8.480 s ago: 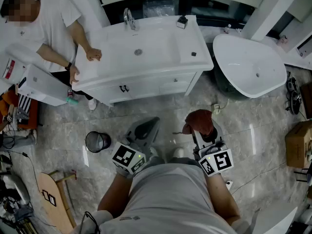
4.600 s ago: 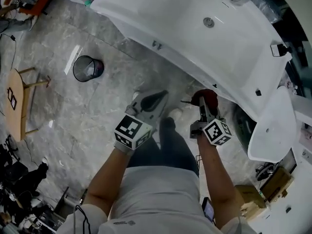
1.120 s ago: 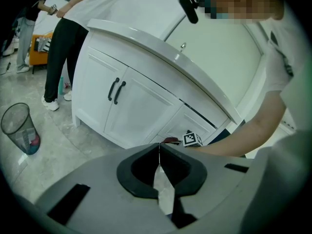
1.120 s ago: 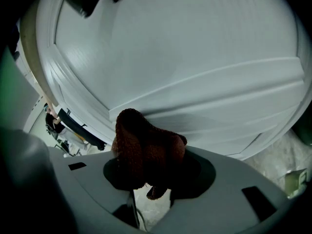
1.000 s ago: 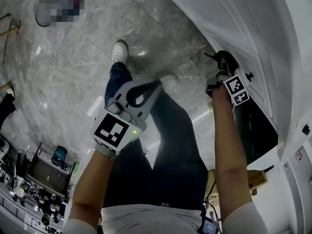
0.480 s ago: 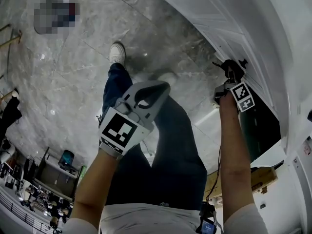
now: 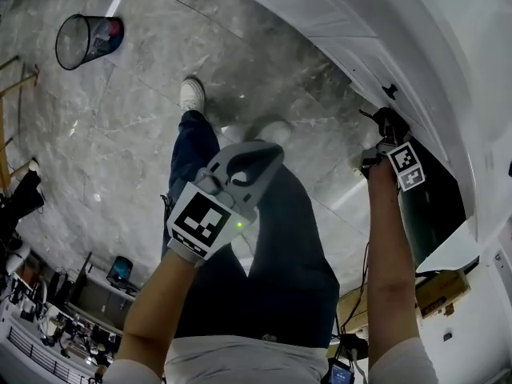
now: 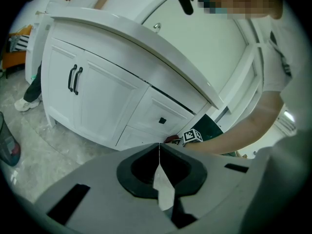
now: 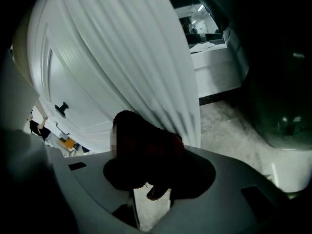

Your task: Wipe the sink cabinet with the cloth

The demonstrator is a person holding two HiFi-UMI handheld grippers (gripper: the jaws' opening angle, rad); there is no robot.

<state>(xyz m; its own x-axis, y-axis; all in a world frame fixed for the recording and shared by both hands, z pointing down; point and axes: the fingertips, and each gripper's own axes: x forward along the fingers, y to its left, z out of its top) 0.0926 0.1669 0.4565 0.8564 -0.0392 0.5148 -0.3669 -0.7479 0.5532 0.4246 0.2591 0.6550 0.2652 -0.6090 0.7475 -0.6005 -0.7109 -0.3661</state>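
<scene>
The white sink cabinet [image 7: 376, 46] runs across the top right of the head view. My right gripper [image 7: 387, 128] is shut on a dark red cloth [image 7: 391, 121] and presses it against the cabinet's lower front, just below a small black drawer knob [image 7: 390, 91]. In the right gripper view the cloth [image 9: 146, 147] bulges out of the jaws beside the cabinet's fluted corner post [image 9: 146, 67]. My left gripper [image 7: 268, 151] is shut on nothing above my thigh. It faces the cabinet doors [image 8: 92, 101], and the cloth [image 8: 171, 139] shows low at the drawers.
A wire waste bin [image 7: 84, 38] stands on the marble floor at far left. A dark green object [image 7: 428, 206] sits right of the cabinet, with a cardboard box [image 7: 436, 290] below it. My shoe [image 7: 192, 94] and legs fill the middle. Another person's leg [image 8: 34, 82] is beside the cabinet's left end.
My right gripper has slid the cloth along the cabinet's lower front toward its right corner. The left gripper has stayed shut over my thigh.
</scene>
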